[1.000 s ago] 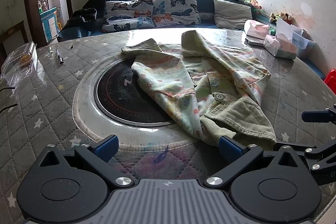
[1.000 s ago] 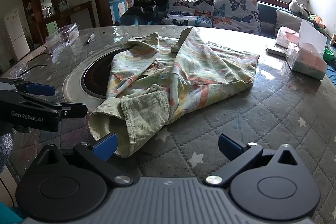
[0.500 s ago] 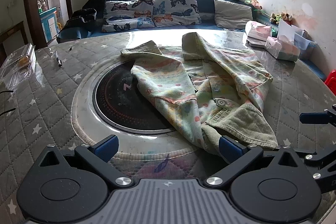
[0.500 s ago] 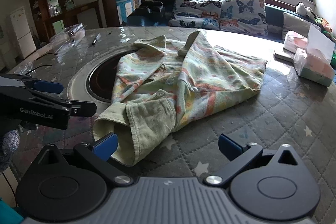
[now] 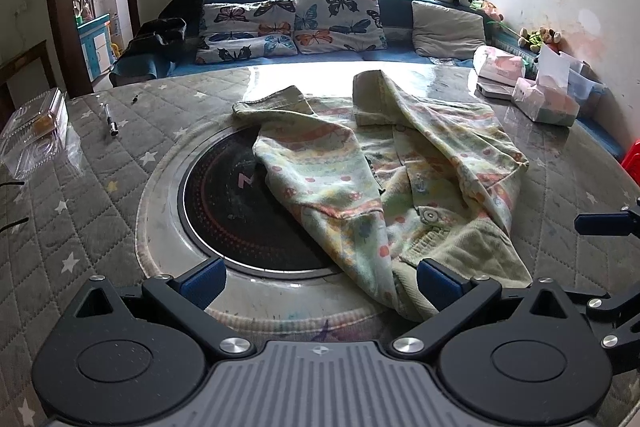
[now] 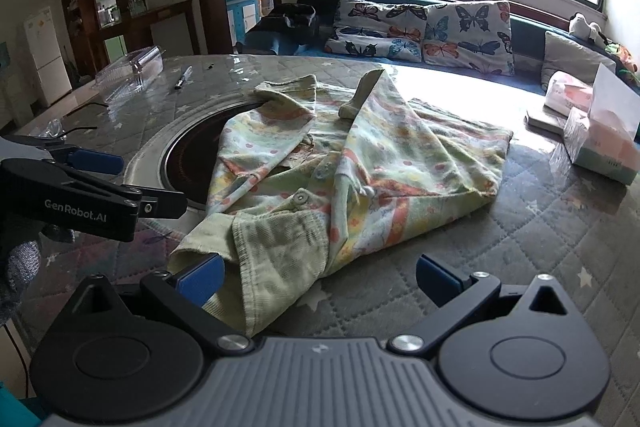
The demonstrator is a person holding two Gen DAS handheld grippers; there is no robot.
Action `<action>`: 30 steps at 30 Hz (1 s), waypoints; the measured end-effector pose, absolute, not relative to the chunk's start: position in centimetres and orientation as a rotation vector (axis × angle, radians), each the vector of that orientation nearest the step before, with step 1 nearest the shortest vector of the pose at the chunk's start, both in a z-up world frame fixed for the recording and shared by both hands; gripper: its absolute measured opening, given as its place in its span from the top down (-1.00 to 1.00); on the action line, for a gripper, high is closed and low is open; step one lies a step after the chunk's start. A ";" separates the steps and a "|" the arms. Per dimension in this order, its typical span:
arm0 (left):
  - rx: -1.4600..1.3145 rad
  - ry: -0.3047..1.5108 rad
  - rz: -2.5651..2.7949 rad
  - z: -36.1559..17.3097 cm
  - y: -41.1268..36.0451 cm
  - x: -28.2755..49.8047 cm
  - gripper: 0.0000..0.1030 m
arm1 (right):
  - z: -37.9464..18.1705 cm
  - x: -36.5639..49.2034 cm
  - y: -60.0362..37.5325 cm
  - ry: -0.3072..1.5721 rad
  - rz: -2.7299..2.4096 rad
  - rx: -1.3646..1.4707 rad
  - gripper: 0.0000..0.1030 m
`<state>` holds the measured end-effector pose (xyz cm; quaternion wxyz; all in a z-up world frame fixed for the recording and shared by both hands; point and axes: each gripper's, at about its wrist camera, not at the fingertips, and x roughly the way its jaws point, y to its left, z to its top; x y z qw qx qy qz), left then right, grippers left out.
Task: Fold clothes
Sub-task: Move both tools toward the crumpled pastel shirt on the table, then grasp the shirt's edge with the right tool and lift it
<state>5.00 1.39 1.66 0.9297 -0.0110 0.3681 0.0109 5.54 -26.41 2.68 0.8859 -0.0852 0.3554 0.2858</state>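
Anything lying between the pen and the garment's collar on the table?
Nothing loose: in the right wrist view, only bare quilted table cover and the round inset's pale rim lie between the pen and the garment.

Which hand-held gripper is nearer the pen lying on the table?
Left. The left hand-held gripper is on the pen's side, over the dark round inset. The right hand-held gripper sits farther away, across the garment's near hem.

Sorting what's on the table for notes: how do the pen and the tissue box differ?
The pen is thin and dark, lying flat; the tissue box is blocky, pink and green, with a white tissue sticking up. The pen lies left of the jacket, the tissue box right of it. Both rest on the quilted table, apart from the jacket.
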 end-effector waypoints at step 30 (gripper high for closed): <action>0.018 0.824 0.029 -0.2 0.7 10.8 -1.00 | 1.8 14.9 -23.7 0.737 0.498 -0.275 -1.00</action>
